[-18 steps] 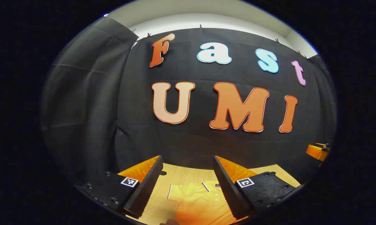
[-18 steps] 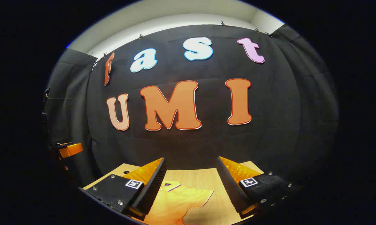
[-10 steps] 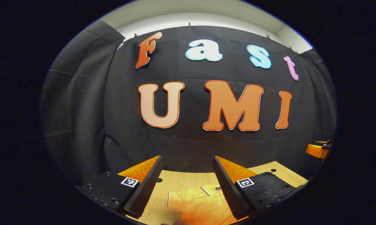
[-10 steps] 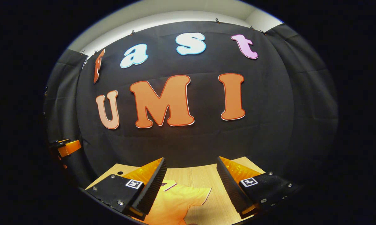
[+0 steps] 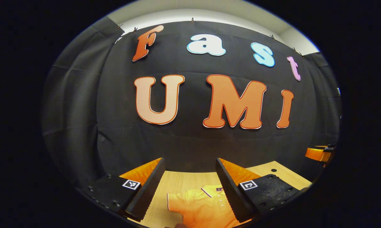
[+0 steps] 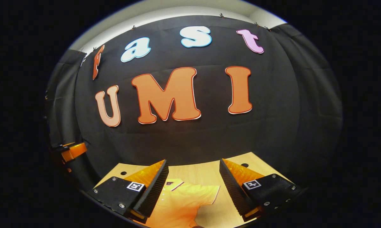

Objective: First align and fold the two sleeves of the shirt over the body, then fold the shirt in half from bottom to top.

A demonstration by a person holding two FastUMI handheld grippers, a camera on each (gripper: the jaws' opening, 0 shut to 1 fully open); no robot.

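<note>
As both cameras tip down, more shirt (image 5: 203, 207) slides into view, flat on the table (image 6: 206, 175); left gripper (image 5: 190, 186) and right gripper (image 6: 193, 188) hover wide apart, sleeves unfolded.

Shirt (image 5: 203, 209) is soft matt cloth, smooth knit look with a thin contrast trim on collar and sleeve edge, lying on the table (image 6: 206, 174), which is light wood-grain, smooth with low sheen. Behind the table the booth wall (image 5: 190, 142) is matt black cloth, creased; gripper fingers (image 6: 152, 190) show ribbed, rough-looking inner faces
</note>
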